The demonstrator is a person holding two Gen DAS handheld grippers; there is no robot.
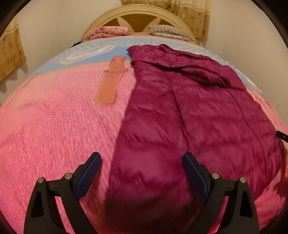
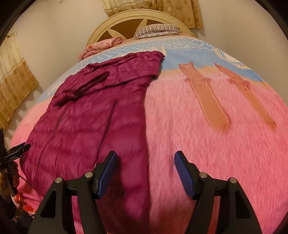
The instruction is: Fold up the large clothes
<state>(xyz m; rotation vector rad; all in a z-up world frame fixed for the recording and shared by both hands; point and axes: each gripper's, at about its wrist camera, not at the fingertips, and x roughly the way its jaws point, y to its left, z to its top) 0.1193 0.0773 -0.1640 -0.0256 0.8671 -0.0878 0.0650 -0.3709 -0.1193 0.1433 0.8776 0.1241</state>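
A long magenta quilted coat (image 1: 180, 108) lies lengthwise on the bed, its sleeve folded across the top. My left gripper (image 1: 141, 156) hovers open over the coat's near left edge, with no cloth pinched between its blue pads. In the right wrist view the same coat (image 2: 93, 111) fills the left half. My right gripper (image 2: 145, 154) is open above the coat's near right edge and holds nothing. The left gripper (image 2: 18, 149) shows at that view's left rim, and a tip of the right gripper (image 1: 281, 135) shows at the left view's right rim.
A fluffy pink blanket (image 2: 198, 144) with orange patches and a blue band covers the bed. At the cream headboard (image 1: 138, 16) lie a striped pillow (image 1: 167, 30) and a folded pink floral cloth (image 1: 109, 31). Patterned curtains (image 2: 16, 84) hang on the walls.
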